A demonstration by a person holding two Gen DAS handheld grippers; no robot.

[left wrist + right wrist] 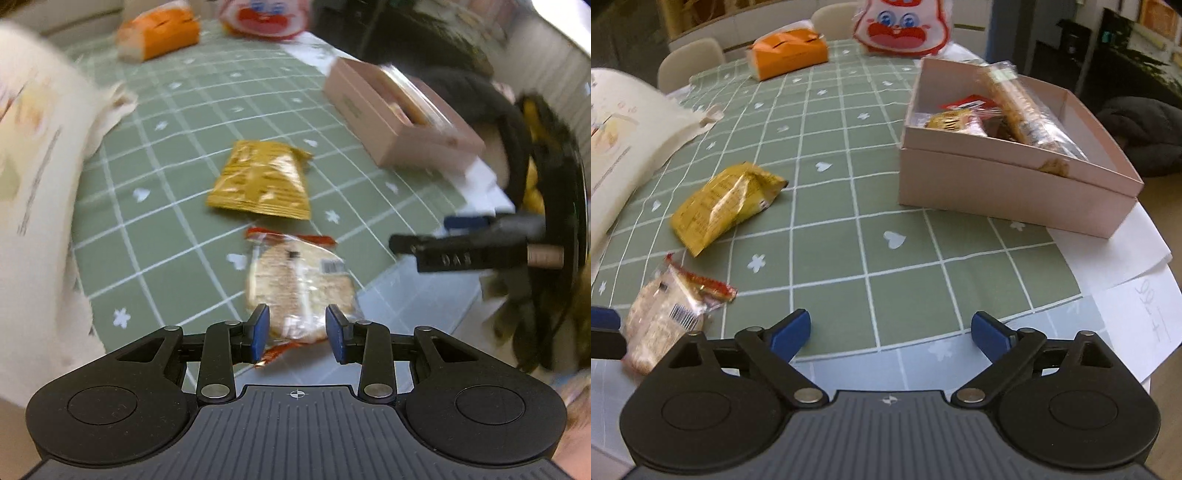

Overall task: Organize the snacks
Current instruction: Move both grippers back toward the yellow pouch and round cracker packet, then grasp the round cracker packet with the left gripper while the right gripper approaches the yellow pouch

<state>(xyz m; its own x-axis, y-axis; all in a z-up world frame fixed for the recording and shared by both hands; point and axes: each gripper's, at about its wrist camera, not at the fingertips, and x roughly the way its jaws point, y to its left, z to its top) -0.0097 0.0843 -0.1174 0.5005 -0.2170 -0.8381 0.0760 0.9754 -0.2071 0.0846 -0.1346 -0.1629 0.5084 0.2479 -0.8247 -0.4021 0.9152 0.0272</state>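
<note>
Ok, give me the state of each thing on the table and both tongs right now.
Left tongs: straddling the cracker packet, grip unclear.
Right tongs: wide open, nothing between.
Cracker packet: sealed, lying at the table's near edge.
Yellow snack bag: sealed, crumpled, lying flat on the cloth.
Pink box: open, snacks inside.
Orange tissue pack: lying at the far side.

Two wrist fisheyes, angled down, sharing tablecloth (177, 155)
</note>
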